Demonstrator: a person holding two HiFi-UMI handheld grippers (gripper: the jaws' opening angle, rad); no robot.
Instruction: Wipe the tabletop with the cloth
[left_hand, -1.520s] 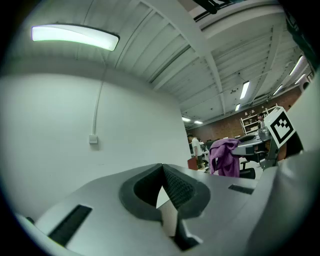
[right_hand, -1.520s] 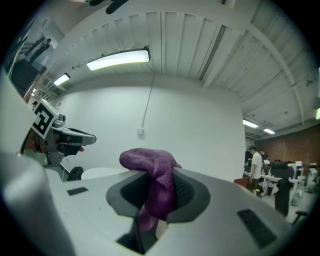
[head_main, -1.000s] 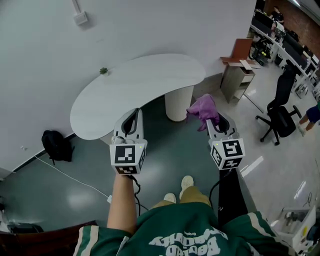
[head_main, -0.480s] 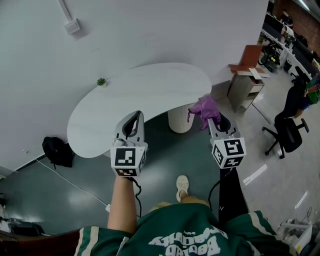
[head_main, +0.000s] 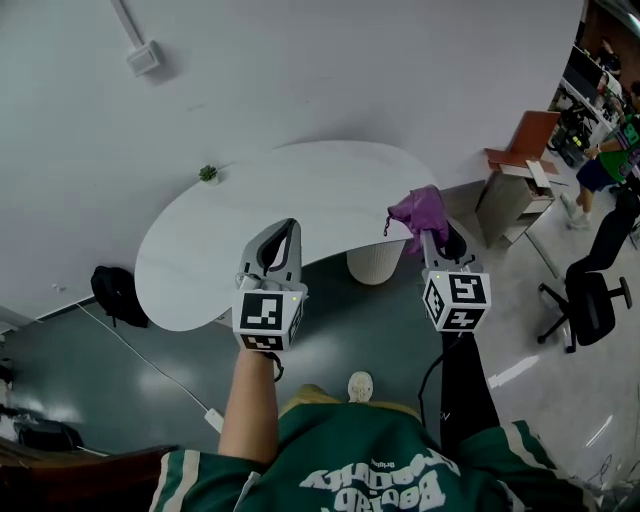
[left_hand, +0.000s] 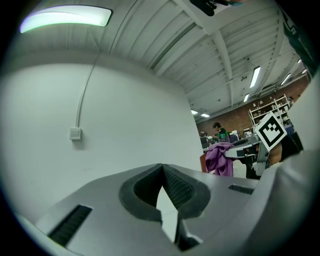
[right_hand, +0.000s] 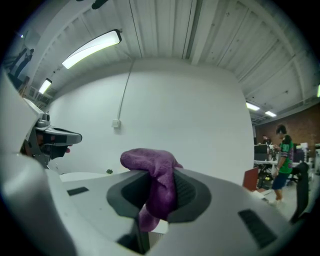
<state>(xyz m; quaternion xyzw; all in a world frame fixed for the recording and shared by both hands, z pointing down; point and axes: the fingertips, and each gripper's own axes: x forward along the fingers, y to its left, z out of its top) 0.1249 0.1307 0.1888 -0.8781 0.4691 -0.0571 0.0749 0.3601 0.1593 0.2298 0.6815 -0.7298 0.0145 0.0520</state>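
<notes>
In the right hand-held gripper (head_main: 433, 236) sits the purple cloth (head_main: 417, 208).

A white, bean-shaped worktop (head_main: 300, 190) is seen ahead of and below the jaws of the left gripper (head_main: 288, 228) and the right gripper (head_main: 430, 238), its right end reaching just under the right jaws. It is carried on a round white pedestal (head_main: 372, 266), which stands on the grey-green floor (head_main: 350, 320) between the two pairs of jaws. A small green plant (head_main: 208, 173) is set on its far rim, by the wall, well beyond and left of the left jaws.
</notes>
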